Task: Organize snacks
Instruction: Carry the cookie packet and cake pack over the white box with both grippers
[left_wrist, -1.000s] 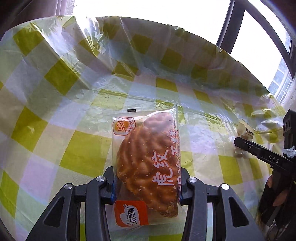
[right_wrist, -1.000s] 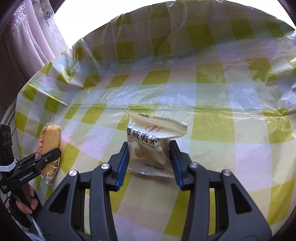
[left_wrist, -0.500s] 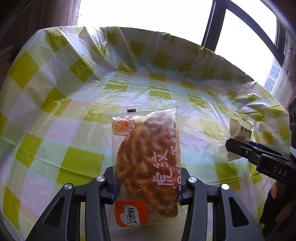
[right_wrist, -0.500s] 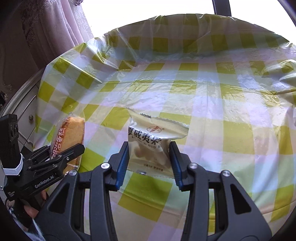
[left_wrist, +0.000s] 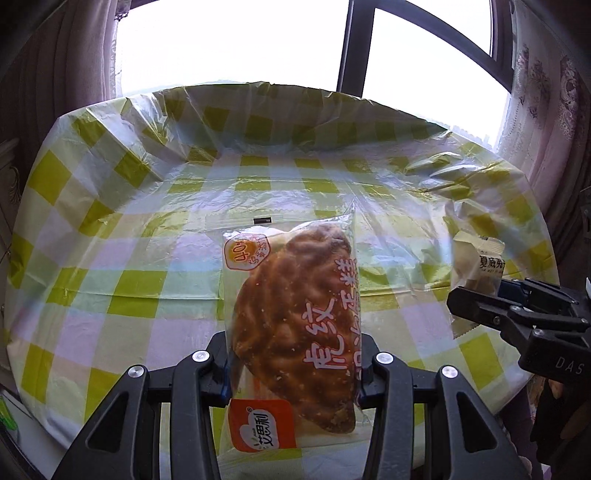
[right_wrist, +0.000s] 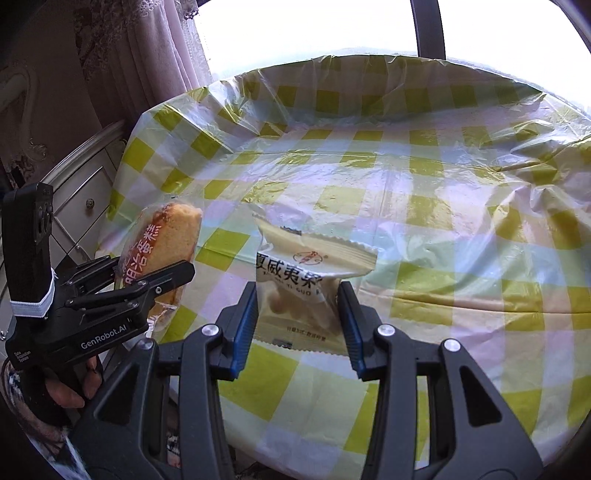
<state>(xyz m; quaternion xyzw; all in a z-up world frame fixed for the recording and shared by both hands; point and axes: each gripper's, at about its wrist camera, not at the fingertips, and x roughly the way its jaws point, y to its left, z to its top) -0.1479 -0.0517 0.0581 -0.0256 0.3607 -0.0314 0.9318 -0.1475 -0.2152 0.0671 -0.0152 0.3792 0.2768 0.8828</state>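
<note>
Two grips: my left gripper clamps the cake packet; my right gripper clamps the cream packet.
Risk: slick wrappers may slip out onto the table.

The bench is round and wholly draped in a thin plastic cloth checked in yellow-green, white and pale lilac. The sheet is glossy and crumpled, with creases running across the top and its far edge puckered up in folds toward the bright window. No item can be made out lying on the cloth itself.
</note>
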